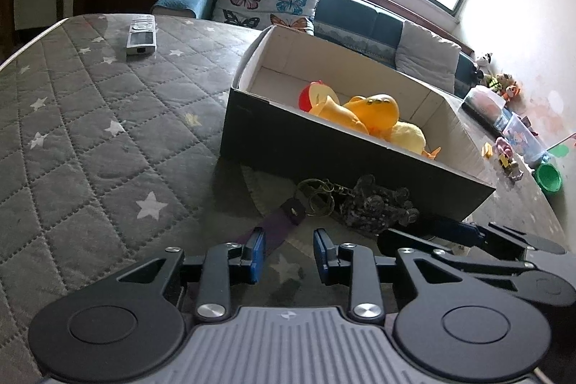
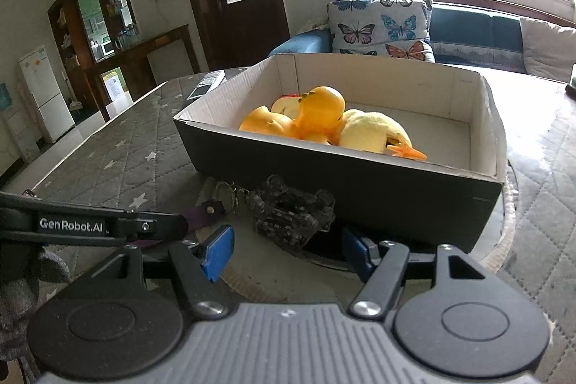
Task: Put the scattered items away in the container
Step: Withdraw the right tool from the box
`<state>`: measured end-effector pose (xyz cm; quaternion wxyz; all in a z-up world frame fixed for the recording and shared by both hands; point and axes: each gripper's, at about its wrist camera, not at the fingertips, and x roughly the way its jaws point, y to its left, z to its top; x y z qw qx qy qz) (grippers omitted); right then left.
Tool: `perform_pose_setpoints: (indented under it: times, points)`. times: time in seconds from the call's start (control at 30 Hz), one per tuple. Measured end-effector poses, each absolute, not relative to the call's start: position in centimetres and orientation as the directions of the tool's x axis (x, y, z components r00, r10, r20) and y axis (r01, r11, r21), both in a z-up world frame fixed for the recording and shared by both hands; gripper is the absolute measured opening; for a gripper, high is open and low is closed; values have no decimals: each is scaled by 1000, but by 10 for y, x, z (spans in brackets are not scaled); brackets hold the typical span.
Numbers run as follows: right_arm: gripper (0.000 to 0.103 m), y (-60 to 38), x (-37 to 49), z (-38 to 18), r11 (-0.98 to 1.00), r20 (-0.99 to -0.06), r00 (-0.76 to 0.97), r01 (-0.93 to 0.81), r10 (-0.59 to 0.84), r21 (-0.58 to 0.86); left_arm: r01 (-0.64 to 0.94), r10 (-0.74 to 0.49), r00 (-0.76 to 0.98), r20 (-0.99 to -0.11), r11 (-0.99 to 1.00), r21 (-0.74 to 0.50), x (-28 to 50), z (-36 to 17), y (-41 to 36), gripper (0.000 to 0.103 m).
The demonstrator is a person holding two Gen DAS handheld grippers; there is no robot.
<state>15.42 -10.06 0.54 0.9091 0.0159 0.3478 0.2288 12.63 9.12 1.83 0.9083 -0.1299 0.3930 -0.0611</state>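
A dark cardboard box (image 1: 324, 146) with a pale inside is seen standing on a grey quilted, star-patterned cover (image 1: 90, 132) spread over the tabletop; whether a table or a mattress lies beneath cannot be told. Inside the box, yellow and orange plush toys (image 2: 316, 121) are heaped together, and their lower parts are hidden by the near wall. Just in front of that wall, a dark mottled object (image 2: 291, 215) lies on the cover; its shape is hard to make out in the shadow. Beside it, a ring of keys (image 1: 318, 197) on a purple strap (image 1: 277, 225) is seen, the strap's near end cut off behind the left gripper (image 1: 288, 256). The left gripper's jaws are held apart over the strap, with nothing pressed between the pads. The right gripper (image 2: 286, 252) is held just short of the dark object, its jaws parted and empty. A white remote control (image 1: 141, 34) lies well apart at the far edge. Small items at the far right are too small to identify.
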Motion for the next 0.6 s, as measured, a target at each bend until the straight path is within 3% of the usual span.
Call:
perform_pose_setpoints:
  times: [0.6]
  points:
    - [68, -92, 178, -4, 888, -641, 628, -411, 441, 208, 71, -203, 685, -699, 975, -213, 131, 13, 92, 32]
